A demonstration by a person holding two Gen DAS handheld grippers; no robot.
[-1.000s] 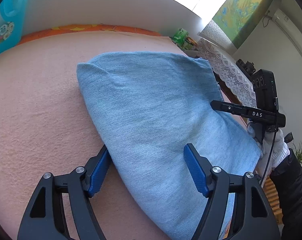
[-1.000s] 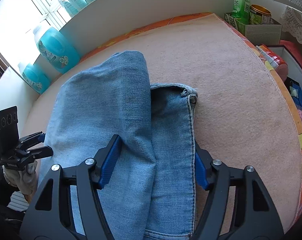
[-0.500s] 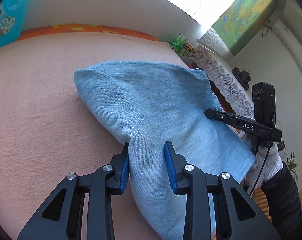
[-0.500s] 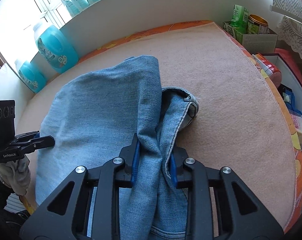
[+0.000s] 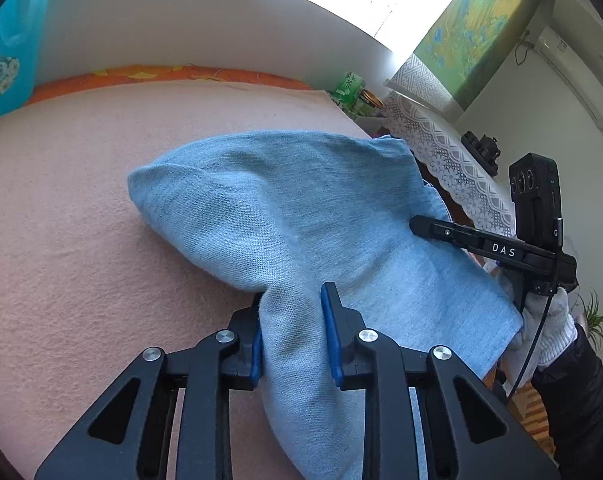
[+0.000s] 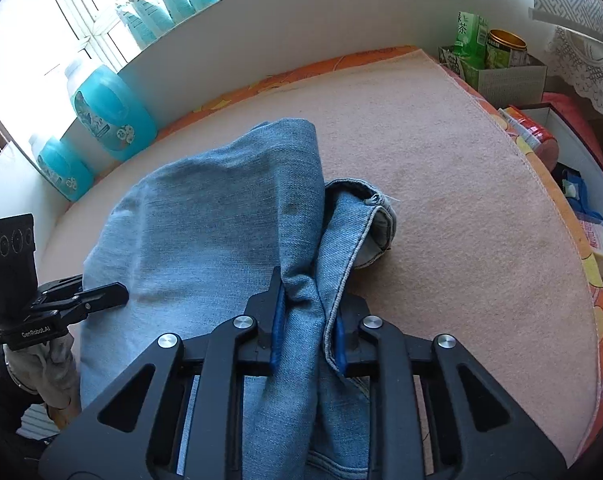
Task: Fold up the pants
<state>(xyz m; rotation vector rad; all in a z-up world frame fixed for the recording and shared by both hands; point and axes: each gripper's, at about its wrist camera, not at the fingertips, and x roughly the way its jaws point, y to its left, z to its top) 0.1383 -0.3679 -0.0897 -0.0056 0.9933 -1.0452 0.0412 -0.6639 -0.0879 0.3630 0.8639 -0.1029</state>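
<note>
Nearest, left gripper [image 5: 293, 332]: jaws closing on a bunched edge of the pants [image 5: 301, 216], blue pads pressing the denim from both sides, where a second earlier they stood wide apart around flat cloth. Likewise right gripper [image 6: 307, 328]: jaws closing, clenched on a gathered ridge of denim at the hemmed end, previously straddling it unpinched. Beyond the pads, pale blue pants lying already doubled on the pink blanket [image 5: 61, 240], cloth now puckered and drawn up toward each grip. Judged: both near corners secured, ready for lifting and carrying over toward the far edge for the next fold. Farther off, blue detergent bottles [image 6: 109, 116] on the sill, green tea boxes [image 6: 467, 40] beside the blanket's far corner.
</note>
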